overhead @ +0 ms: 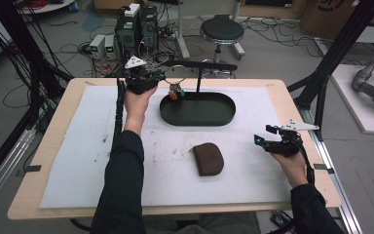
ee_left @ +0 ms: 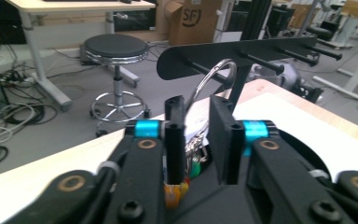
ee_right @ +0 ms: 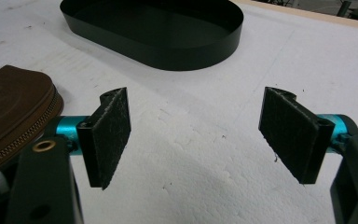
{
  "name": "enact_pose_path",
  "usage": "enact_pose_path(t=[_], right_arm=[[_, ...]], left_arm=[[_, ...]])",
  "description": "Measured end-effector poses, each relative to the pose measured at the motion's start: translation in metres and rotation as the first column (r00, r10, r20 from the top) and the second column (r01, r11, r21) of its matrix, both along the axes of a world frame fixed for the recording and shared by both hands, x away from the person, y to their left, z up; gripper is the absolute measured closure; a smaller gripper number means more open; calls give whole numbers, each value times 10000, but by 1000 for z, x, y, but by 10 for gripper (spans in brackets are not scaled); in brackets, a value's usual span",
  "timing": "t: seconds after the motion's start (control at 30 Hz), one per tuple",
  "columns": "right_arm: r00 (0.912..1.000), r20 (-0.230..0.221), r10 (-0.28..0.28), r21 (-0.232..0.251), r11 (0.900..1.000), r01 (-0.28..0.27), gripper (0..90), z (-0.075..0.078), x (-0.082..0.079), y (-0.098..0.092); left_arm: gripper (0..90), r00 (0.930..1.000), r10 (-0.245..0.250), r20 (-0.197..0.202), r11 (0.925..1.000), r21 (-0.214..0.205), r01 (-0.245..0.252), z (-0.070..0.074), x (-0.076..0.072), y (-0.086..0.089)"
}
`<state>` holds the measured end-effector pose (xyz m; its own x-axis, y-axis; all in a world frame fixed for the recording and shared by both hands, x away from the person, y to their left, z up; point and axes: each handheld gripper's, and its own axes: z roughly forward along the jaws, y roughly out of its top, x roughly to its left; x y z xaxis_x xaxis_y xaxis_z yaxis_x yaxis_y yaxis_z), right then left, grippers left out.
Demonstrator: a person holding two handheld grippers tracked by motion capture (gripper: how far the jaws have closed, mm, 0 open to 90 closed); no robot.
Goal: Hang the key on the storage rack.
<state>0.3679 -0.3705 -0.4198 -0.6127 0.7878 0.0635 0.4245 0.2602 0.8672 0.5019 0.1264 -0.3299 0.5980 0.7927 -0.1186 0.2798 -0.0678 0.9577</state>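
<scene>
The left gripper (overhead: pixel 161 77) is at the far edge of the table (overhead: pixel 282 92), beside the key ring (overhead: pixel 177 73) that hangs on the black hook rack (overhead: pixel 199 65) above the oval tray (overhead: pixel 198 109). Its jaws stand a little apart, and I cannot tell if they press the ring. The ring hangs upright, with its keys (overhead: pixel 176 92) pointing down. The left gripper view shows the ring looped over a peg. The right gripper (ee_right: pixel 196 135) is spread wide over bare white mat (ee_right: pixel 200 163), near the brown pouch (ee_right: pixel 14 107).
</scene>
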Motion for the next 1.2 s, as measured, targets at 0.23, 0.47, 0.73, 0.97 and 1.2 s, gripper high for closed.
enact_pose_path(t=[0.23,0.47,0.73,0.97,1.2], right_arm=[[10000,19,9,-39,10000,-9,254,0,0,0],[10000,25,43,-91,9999,-43,254,0,0,2],[10000,45,12,-150,9999,-11,254,0,-1,2],[10000,13,-19,-161,9999,19,254,0,-1,2],[10000,19,-5,-187,9998,5,254,0,-1,3]], left_arm=[[517,9978,-105,648,9944,1054,36,9,-28,-4],[420,9938,-714,856,9900,1274,602,10,-65,-4],[321,9886,-1348,675,9849,1181,1263,0,-113,12],[276,9855,-1617,505,9799,1268,1543,-19,-147,28],[267,9853,-1667,375,9800,1165,1613,-35,-164,40]])
